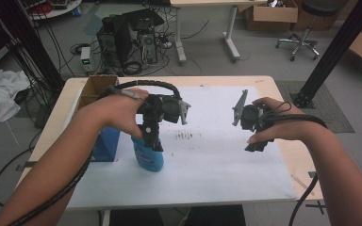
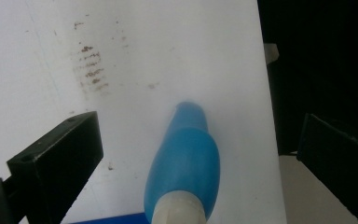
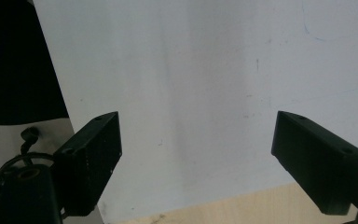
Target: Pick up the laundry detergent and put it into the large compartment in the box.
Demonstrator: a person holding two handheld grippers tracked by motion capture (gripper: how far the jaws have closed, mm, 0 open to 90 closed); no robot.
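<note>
The left tool (image 1: 154, 141) hangs over the blue bottle (image 1: 149, 157), its jaws spread wide to either side of the bottle and touching nothing; in the left gripper view the bottle (image 2: 186, 163) stands between them with clear space on both flanks, its pale neck (image 2: 177, 212) nearest the camera. The bottle stands upright on the white sheet (image 1: 207, 160) that covers the surface (image 1: 283, 89), just beside a blue box (image 1: 104, 143) and near a patch of brown smudges (image 1: 185, 136). The right tool (image 1: 257, 136) is held well apart over bare sheet, jaws likewise released and empty. The bottle looks like smooth, rounded plastic, probably light and a little yielding, so it could slip or tip under a careless pinch. The narrow shoulder just below the neck seems the surest place to close on, squarely across it.
</note>
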